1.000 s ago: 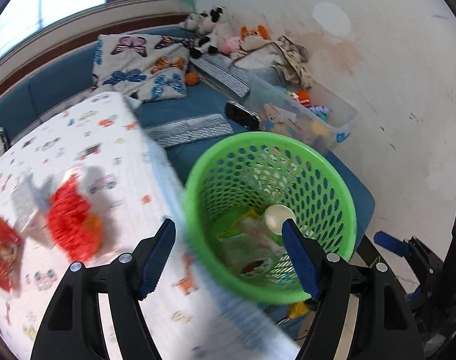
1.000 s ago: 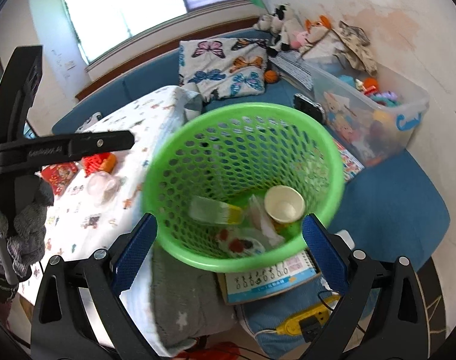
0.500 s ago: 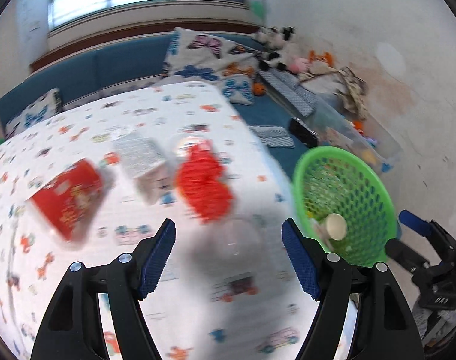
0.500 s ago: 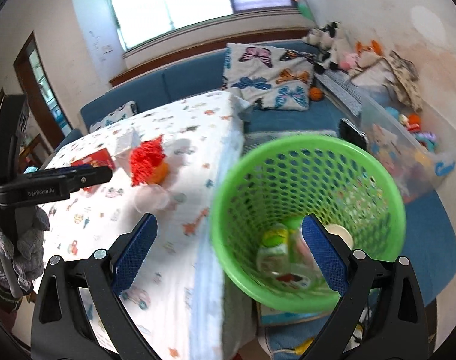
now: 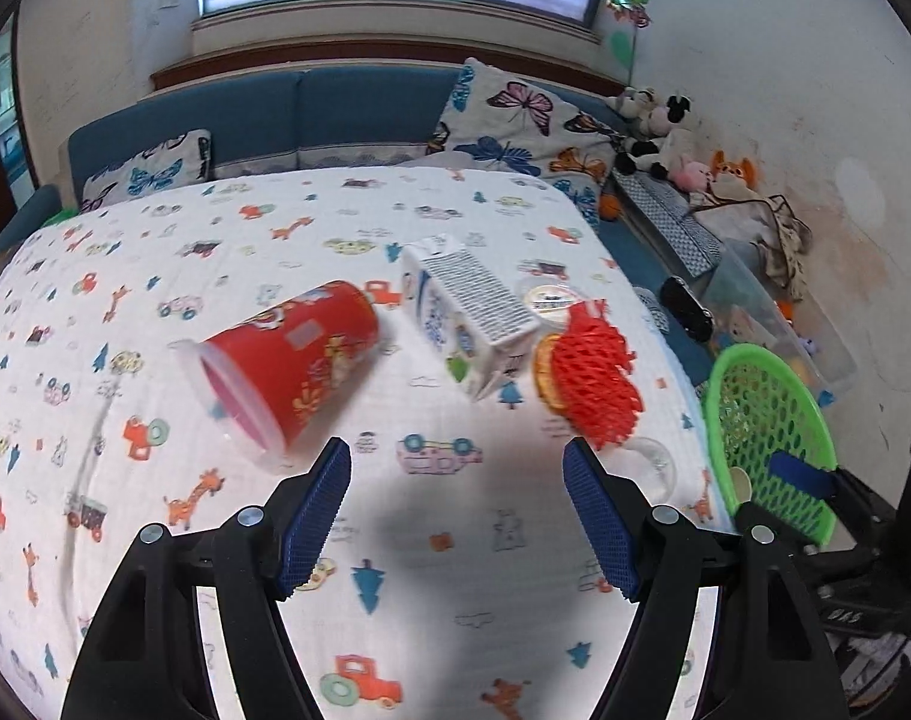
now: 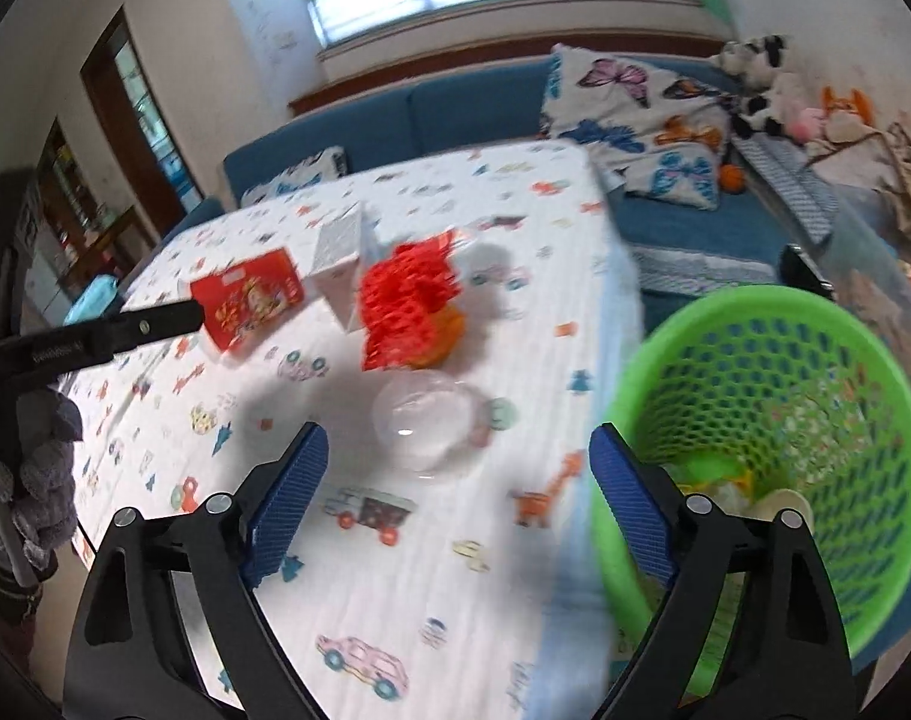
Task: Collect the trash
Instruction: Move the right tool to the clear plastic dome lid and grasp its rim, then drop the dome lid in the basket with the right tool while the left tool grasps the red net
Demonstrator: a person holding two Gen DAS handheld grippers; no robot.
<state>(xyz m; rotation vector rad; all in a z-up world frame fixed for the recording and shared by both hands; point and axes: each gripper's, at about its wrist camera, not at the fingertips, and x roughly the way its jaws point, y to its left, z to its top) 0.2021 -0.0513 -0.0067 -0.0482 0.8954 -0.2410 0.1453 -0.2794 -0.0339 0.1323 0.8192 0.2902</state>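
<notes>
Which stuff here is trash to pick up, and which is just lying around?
Trash job: red paper cup, milk carton, red foam fruit net, clear plastic lid, green basket.

Lying around: butterfly pillow, stuffed toys, clear toy bin.

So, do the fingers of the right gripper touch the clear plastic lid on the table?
Apart. In the right wrist view, bare tablecloth shows between the clear plastic lid and both fingers of the right gripper.

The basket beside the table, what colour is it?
Bright green, with a mesh of holes; the basket shows best in the right wrist view.
</notes>
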